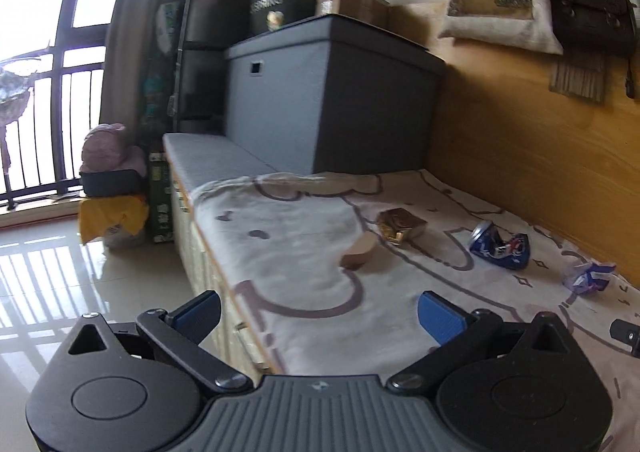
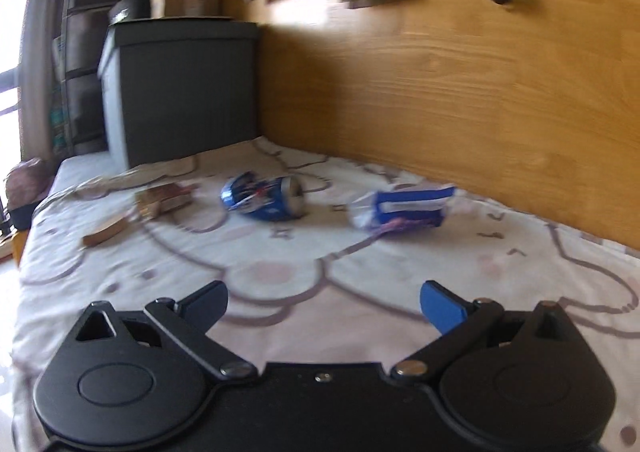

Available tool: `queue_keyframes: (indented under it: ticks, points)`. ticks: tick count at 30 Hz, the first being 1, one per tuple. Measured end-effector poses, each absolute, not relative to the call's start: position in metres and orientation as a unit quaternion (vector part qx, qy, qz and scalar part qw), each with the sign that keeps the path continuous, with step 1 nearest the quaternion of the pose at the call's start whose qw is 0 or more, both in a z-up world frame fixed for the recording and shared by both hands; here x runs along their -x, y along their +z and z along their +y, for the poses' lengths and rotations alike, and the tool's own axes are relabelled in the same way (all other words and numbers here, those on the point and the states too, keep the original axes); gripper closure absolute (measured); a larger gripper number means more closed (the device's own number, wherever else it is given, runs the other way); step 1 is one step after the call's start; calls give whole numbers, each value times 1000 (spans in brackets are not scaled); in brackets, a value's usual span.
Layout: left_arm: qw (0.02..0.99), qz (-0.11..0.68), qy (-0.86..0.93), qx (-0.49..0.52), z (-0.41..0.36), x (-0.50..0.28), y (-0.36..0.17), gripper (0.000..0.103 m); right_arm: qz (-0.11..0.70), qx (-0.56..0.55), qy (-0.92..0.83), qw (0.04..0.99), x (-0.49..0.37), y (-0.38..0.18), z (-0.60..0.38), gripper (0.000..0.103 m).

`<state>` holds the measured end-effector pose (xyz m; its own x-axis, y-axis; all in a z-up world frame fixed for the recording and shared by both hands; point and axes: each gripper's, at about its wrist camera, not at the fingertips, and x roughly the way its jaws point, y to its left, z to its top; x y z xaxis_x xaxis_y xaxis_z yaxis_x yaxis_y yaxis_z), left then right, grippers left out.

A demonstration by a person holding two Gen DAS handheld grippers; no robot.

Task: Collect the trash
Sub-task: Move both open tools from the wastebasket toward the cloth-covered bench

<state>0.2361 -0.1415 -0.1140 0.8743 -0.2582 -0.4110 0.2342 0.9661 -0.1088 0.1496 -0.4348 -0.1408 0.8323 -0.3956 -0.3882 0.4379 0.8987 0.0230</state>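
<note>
Both grippers hang above the bed with their jaws spread wide and nothing between them: the left gripper over the bed's outer edge, the right gripper further in. Four bits of trash lie on the sheet toward the wooden wall: a crushed blue can, a blue-and-white wrapper, a gold packet and a brown scrap. On the grey box at the bed's far end, a black tub reads "SPRING"; the can's print is too blurred to read.
</note>
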Motion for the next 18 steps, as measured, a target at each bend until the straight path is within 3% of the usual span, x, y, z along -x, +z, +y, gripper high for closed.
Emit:
queue_keyframes:
  ticks: [8,18]
  points:
    - [957,230,-175,-18,-181,-286,-124,0,174,-127,-247,945,-171,-148,-497,0]
    - [946,265,-181,-36,-203,-359,-146,0,126,-335,-242,902,-205,-165,-565,0]
